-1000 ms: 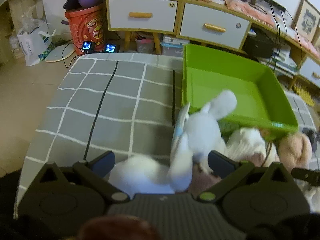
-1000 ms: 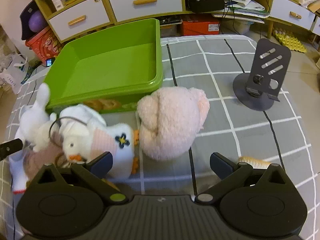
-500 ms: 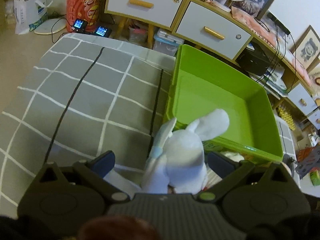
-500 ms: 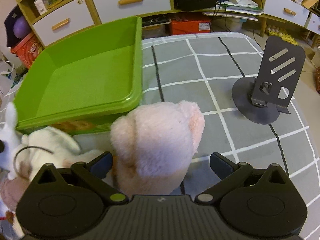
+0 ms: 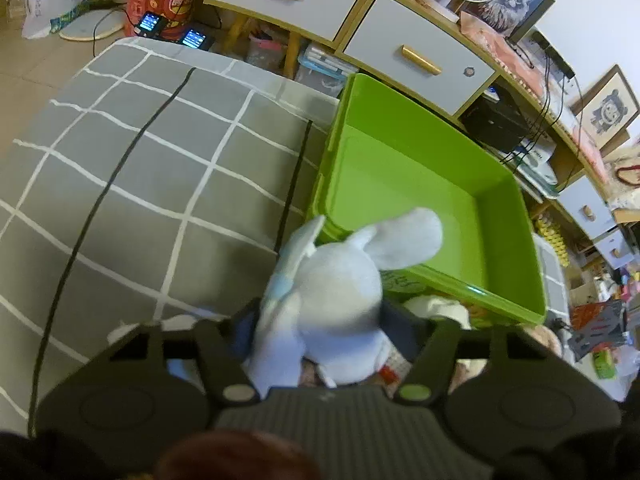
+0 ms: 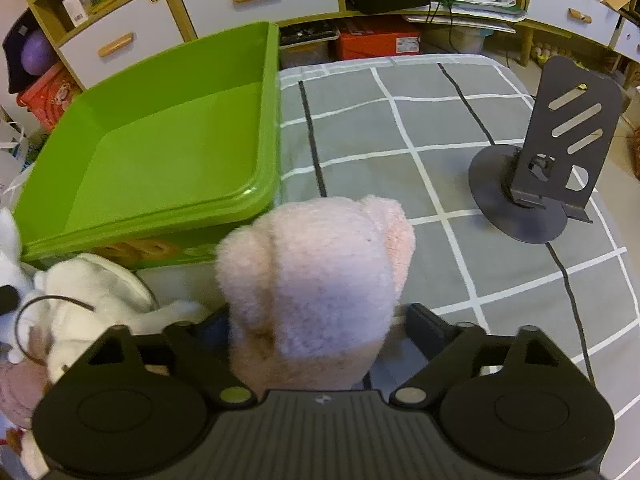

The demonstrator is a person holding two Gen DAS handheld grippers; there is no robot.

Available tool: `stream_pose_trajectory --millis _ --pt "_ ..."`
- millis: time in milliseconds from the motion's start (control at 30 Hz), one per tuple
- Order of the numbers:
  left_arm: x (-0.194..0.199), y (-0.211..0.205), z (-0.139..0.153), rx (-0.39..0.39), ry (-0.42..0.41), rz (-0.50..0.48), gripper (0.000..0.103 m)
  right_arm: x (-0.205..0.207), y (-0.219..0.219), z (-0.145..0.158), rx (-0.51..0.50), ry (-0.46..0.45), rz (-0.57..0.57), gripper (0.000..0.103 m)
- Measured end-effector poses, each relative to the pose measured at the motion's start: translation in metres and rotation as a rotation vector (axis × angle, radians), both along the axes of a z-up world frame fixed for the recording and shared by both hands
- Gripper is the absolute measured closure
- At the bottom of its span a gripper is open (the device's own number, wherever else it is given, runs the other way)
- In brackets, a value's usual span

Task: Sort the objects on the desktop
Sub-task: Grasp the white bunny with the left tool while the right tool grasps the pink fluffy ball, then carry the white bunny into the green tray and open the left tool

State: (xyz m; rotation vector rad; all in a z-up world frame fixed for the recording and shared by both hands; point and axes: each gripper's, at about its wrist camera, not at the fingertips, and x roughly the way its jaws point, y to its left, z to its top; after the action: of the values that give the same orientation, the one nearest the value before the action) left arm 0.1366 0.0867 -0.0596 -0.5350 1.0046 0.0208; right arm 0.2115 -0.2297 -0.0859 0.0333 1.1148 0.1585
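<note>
Bin (image 6: 256, 196) left, stand (image 6: 536, 184) right — plush toy (image 6: 316, 280) before the bin.

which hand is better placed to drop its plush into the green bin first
Left, likely: its gripper has just closed on the white bunny, whose ears already overlap the green bin's near rim.

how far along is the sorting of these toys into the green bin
Done: nothing, the green bin holds no toys yet. In hand: the left hand-held gripper, its jaws just closing, clamps the white rabbit plush; the right hand-held gripper, also just closing, clamps the pink plush. Left: drop both in, then the white duck plush beside the bin.
</note>
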Motion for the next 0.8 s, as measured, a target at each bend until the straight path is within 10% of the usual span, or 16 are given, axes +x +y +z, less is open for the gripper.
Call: stream_pose_trajectory --millis 200,800 --pt "-0.005 0.001 0.003 -0.024 -0.005 0.009 0.054 -0.004 0.005 0.004 0.015 -0.002 0.004 0.040" --pt "-0.021 0.000 0.022 -0.021 -0.046 0.029 0.055 -0.022 0.000 0.032 0.013 -0.055 -0.010 0.042"
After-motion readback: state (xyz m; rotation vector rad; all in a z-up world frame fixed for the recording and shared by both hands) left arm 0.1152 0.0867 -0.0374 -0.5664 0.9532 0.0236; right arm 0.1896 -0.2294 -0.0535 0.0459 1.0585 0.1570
